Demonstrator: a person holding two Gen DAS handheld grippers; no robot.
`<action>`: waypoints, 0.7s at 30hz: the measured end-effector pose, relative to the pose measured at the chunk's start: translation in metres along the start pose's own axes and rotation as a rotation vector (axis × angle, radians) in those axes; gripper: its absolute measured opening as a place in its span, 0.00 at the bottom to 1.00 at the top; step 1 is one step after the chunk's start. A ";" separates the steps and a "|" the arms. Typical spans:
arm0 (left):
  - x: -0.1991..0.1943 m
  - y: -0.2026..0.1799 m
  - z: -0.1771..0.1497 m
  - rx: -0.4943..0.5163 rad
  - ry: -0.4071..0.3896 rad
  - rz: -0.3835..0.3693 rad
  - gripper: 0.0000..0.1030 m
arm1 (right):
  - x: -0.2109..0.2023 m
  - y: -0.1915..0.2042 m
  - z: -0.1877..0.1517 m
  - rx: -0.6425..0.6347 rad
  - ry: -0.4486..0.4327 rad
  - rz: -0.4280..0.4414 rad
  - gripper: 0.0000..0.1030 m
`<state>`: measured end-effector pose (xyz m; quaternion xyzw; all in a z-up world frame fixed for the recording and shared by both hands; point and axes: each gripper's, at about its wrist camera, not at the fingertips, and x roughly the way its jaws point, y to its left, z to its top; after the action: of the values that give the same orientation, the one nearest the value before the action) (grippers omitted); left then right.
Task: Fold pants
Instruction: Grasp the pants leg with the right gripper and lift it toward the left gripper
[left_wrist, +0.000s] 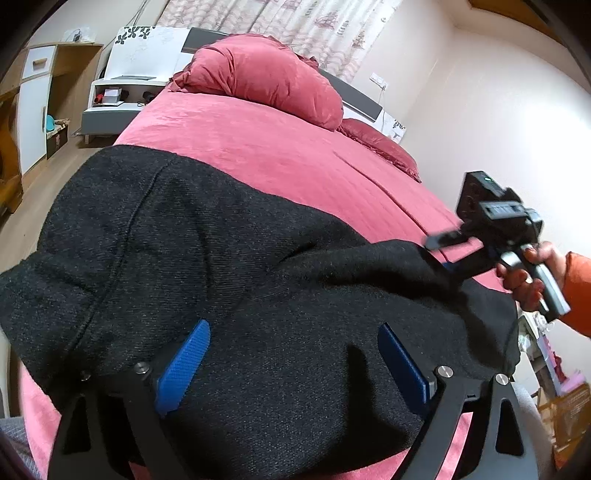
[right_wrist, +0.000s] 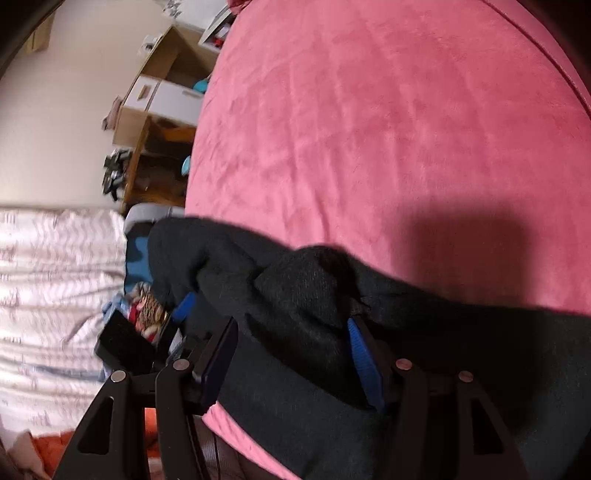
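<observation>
Black pants (left_wrist: 229, 258) spread along near edge of bed (left_wrist: 295, 155), long axis running left to right. Left gripper (left_wrist: 295, 362) – jaws spread, cloth beneath, nothing pinched. Right gripper (right_wrist: 291, 354) – jaws straddle bunched fold at right end; pinch cannot be told.

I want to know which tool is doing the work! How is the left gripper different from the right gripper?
The left gripper has jaws standing wide over flat black knitted pants, pinching nothing; the right gripper has a bunched fold of the pants between narrower jaws. Whether it squeezes, I cannot tell. Both have blue pads and sit at the pink bedspread edge.
</observation>
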<state>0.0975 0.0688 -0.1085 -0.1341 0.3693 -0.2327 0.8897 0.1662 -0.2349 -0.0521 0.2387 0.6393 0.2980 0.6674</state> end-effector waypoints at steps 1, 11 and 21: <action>0.000 0.000 0.000 0.000 0.000 0.000 0.90 | 0.003 0.000 0.004 0.018 -0.014 0.010 0.61; -0.008 0.005 0.005 -0.043 0.000 -0.041 0.90 | -0.006 0.020 0.017 0.031 -0.217 -0.006 0.10; -0.054 0.043 0.063 -0.343 -0.141 -0.127 0.92 | -0.066 -0.011 0.006 0.129 -0.552 0.083 0.20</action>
<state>0.1228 0.1370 -0.0509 -0.3229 0.3312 -0.2122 0.8608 0.1732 -0.2889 -0.0122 0.3786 0.4409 0.2075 0.7869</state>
